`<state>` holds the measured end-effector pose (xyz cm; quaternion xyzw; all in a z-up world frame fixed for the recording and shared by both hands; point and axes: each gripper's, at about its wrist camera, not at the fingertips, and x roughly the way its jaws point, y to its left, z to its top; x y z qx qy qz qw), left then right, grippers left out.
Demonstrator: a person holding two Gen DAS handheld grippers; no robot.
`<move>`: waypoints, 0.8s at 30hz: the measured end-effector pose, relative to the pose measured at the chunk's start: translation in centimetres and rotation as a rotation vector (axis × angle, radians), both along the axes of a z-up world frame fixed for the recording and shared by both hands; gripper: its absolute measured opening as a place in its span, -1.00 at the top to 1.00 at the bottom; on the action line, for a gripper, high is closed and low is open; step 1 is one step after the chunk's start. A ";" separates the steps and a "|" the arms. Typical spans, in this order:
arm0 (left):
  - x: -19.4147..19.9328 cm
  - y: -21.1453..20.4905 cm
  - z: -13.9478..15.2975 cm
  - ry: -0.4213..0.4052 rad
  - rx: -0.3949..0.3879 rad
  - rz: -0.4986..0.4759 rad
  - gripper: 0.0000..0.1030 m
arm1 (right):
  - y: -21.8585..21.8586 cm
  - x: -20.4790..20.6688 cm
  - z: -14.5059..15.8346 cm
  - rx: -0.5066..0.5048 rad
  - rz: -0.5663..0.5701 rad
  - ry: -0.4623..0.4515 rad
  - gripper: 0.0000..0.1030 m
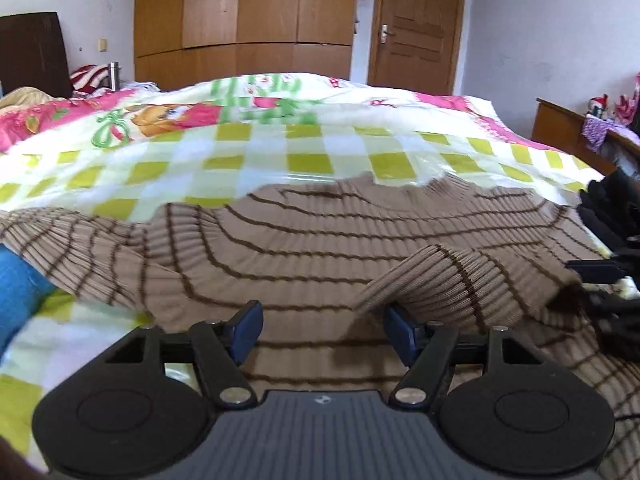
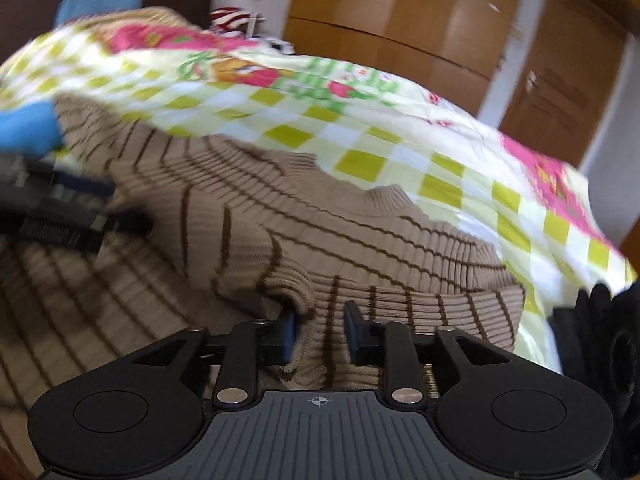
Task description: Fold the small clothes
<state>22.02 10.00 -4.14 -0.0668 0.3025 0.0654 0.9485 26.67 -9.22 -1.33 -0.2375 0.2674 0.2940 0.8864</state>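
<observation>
A tan ribbed sweater with thin brown stripes (image 1: 320,240) lies spread on the bed, its neck towards the far side. My left gripper (image 1: 322,326) is open just above the sweater's body, with nothing between its blue pads. A sleeve (image 1: 460,280) lies folded across the body to its right. In the right wrist view the sweater (image 2: 320,220) fills the middle. My right gripper (image 2: 320,334) is part-closed with a fold of the sleeve cuff (image 2: 320,320) bunched between its fingers. The other gripper (image 2: 72,208) shows blurred at the left.
The bed has a yellow-green checked cover (image 1: 312,148) with pink cartoon prints. A blue item (image 1: 20,292) lies at the left edge. Dark clothes (image 1: 616,208) lie at the right. A wooden wardrobe (image 1: 244,12) and a door (image 1: 416,20) stand behind.
</observation>
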 end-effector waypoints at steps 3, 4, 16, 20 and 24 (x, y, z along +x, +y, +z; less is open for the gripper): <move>0.1 0.9 0.0 0.018 -0.070 -0.017 -0.55 | 0.7 -0.1 -0.4 -0.024 0.048 0.015 0.32; 0.0 0.9 0.1 0.018 -0.070 -0.040 -0.55 | 0.8 -0.2 -0.4 -0.024 0.063 0.010 0.32; -3.0 -2.5 1.3 -0.005 0.156 -0.301 -0.79 | 2.7 2.0 1.1 0.095 0.036 0.089 0.64; -2.1 -4.8 1.5 -0.066 0.242 -0.327 -0.85 | 0.8 5.4 3.2 0.322 -0.087 0.312 0.76; 0.7 -6.4 1.1 -0.078 0.269 -0.323 -0.85 | -0.4 6.2 4.8 0.381 -0.112 0.329 0.78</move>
